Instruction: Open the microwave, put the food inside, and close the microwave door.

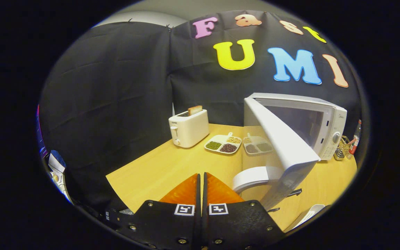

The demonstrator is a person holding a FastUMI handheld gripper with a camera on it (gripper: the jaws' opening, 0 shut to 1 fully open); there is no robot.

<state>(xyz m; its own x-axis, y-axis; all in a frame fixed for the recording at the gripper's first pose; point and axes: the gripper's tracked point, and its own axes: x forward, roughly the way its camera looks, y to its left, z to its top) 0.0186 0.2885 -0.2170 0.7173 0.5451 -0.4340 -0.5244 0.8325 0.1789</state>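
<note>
Tongs [201, 178] read as closed: I see the two fingers pressed together with only a thin seam between them and nothing held. They point across the wooden table [158, 170] toward its far side.

Just to the right of the fingers stands the microwave [319, 128], its door [283, 146] swung wide open toward me, so I look at the door's edge and inner face. A curved white handle [252, 177] sits on the door near the fingertips, close beside them but apart. The control panel with a round knob [335, 138] is on the microwave's right side.

Beyond the fingers, on the far part of the table, lies a white divided tray [223, 143] with green, brown and pale contents in separate sections. I note what looks like its reflection in the door glass just to its right.

Left of the tray stands a white toaster [188, 130] with a slice of toast [195, 110] sticking up from its slot.

Right of the microwave I see a small wire basket [342, 149] and a bottle [355, 139].
</note>
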